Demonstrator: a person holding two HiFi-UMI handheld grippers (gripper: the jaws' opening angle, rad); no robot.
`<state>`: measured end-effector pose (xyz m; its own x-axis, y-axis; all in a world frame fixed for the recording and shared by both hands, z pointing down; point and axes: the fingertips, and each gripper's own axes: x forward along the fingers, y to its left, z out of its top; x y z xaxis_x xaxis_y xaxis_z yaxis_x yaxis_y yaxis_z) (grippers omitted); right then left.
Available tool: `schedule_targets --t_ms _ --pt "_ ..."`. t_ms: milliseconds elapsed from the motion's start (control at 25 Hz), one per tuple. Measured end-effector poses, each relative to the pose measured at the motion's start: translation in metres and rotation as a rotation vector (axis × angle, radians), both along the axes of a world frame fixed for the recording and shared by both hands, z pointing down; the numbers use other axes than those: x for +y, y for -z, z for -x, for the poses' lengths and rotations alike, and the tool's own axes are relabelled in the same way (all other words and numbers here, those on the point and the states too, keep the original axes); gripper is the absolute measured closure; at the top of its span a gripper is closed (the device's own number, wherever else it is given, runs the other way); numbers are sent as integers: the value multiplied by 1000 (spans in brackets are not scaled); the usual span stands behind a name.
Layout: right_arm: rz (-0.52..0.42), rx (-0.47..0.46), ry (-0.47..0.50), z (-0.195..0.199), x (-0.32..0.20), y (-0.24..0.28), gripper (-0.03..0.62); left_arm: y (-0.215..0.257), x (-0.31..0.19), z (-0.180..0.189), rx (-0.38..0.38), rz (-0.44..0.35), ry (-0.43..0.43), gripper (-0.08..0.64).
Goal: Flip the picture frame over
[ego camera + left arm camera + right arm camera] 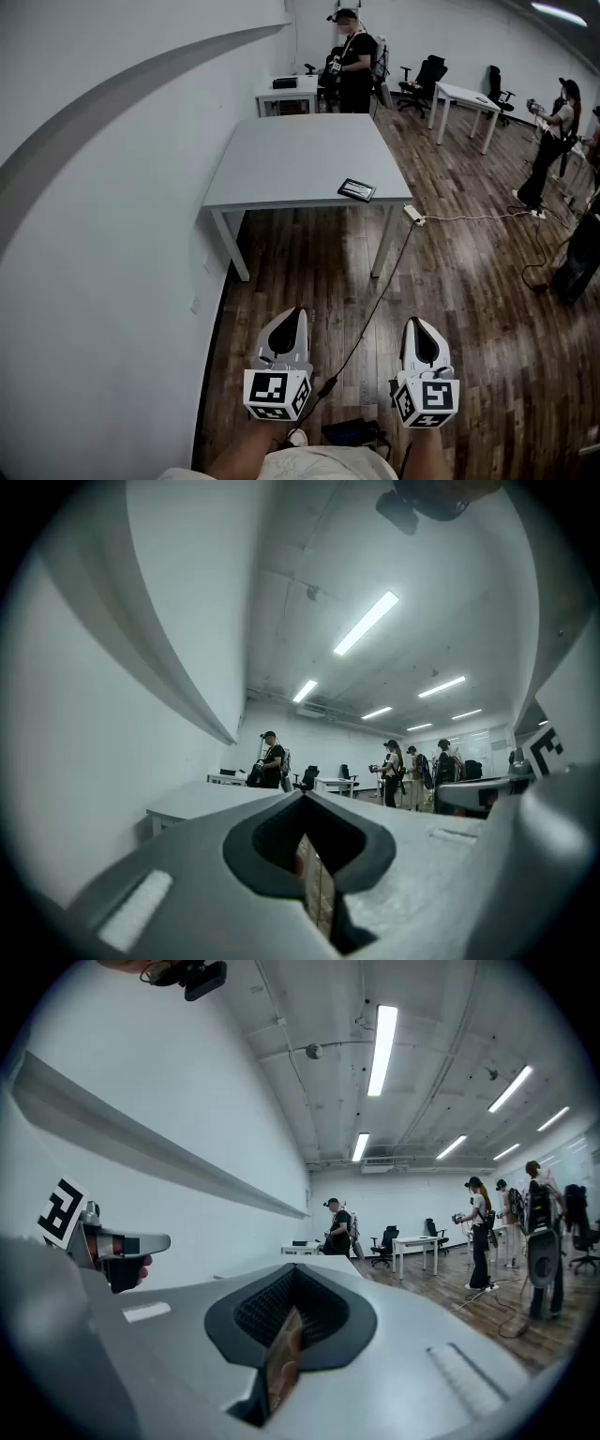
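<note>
Fingers (pixel 422 1335) of left gripper (pixel 294 315) and right gripper (pixel 420 324) sit closed, empty. Far off on the tabletop (pixel 281 159), the picture frame (pixel 356 189) looks light, stiff, perhaps glazed; its near edge seems the best hold.

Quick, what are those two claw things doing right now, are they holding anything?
Left gripper: closed, nothing between its jaws.
Right gripper: closed, nothing between its jaws.

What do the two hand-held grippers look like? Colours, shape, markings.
They match. The left hand-held gripper and the right hand-held gripper each have a smooth white shell that tapers to a rounded tip, with a dark ribbed inset around the jaws. Each carries a cube with black-and-white square markers at the rear. No sleeves in view.
</note>
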<state>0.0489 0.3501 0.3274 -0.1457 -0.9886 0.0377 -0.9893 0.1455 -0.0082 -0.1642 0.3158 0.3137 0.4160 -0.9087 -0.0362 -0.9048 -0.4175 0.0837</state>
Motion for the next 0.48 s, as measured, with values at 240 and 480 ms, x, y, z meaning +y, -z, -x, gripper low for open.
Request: schedule_targets --t_ms 240,480 --pt "0 3 -1 -3 3 -2 569 -3 3 -5 -2 -2 -3 559" --pt "5 0 0 -6 1 -4 569 -4 1 -9 -3 4 -5 560"
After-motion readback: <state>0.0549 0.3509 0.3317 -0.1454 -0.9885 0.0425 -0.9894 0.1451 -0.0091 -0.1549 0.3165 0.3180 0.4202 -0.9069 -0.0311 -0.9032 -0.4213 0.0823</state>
